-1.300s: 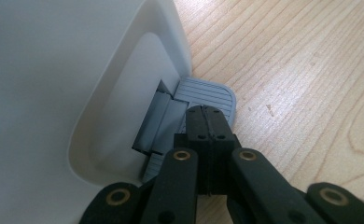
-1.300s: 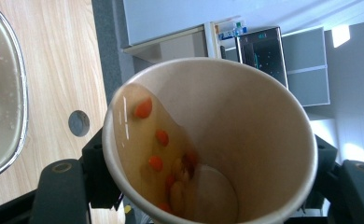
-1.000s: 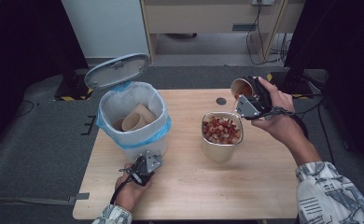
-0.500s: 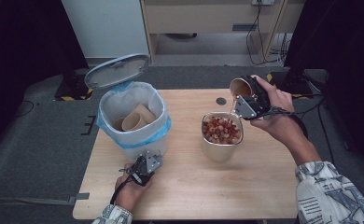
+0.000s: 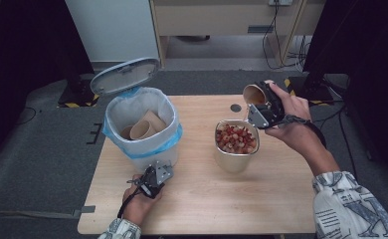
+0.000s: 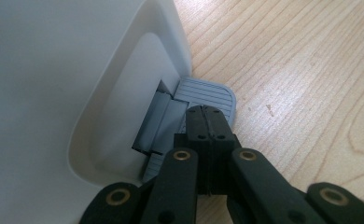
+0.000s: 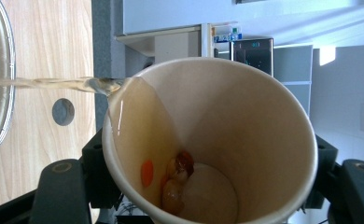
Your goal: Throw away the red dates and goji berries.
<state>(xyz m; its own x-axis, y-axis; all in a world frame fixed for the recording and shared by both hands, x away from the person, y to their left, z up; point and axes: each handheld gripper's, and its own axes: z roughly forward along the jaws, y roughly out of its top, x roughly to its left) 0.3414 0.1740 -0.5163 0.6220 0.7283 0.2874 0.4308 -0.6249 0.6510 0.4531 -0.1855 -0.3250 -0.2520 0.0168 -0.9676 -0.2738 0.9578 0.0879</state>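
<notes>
A tan paper cup point(image 5: 254, 93) is tipped on its side over a metal container point(image 5: 236, 160) of red and white bits, with my right gripper point(image 5: 262, 105) shut on it. In the right gripper view a thin stream of clear liquid point(image 7: 54, 84) runs from the cup's lip point(image 7: 117, 88) toward the container's rim point(image 7: 5, 93). A few orange and pale pieces point(image 7: 176, 179) lie at the cup's bottom. My left gripper point(image 6: 208, 122) is shut, its tips resting on the grey pedal point(image 6: 213, 93) of the white bin point(image 5: 149, 160), whose lid point(image 5: 126, 75) stands up.
The bin has a blue liner and holds two paper cups point(image 5: 145, 127). It stands at the left of the wooden table point(image 5: 207, 199). A round cable hole point(image 5: 236, 107) lies in the tabletop behind the metal container. Dark floor surrounds the table.
</notes>
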